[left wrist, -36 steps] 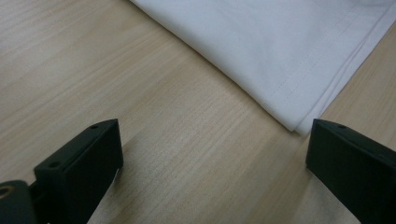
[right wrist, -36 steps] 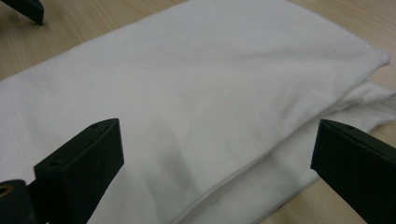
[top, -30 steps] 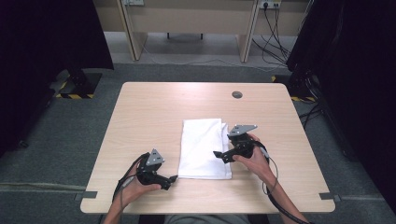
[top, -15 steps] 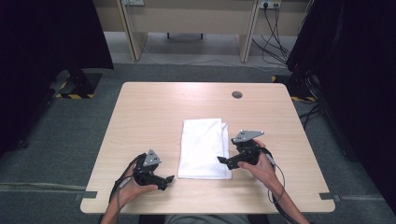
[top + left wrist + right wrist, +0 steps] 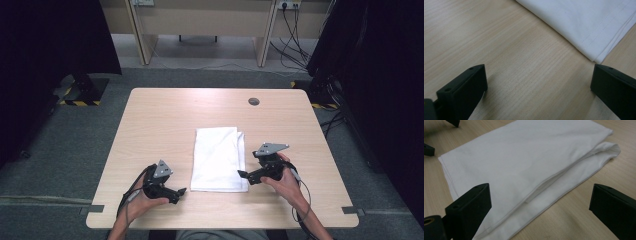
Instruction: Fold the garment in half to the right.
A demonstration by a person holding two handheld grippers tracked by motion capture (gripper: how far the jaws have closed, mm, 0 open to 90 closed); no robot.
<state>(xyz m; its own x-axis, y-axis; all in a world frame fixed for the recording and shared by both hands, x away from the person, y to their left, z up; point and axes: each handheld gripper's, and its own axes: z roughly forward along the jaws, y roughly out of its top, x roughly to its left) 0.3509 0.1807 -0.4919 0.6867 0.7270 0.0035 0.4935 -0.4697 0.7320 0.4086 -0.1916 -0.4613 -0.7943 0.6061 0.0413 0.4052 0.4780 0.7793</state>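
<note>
Pale wooden surface (image 5: pixel 165 120) carries both tools: left tool (image 5: pixel 181 191) and right tool (image 5: pixel 242 174) have jaws spread wide, empty. Between them lies the folded white cloth (image 5: pixel 218 157); its lower layers are hidden.

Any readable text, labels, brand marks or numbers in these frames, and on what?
None can be read.
The folded white cloth is plain, with stitching only.
The wooden table bears no print.
The left gripper and right gripper show no legible marking.
The yellow-black striped floor tape carries no words.
</note>
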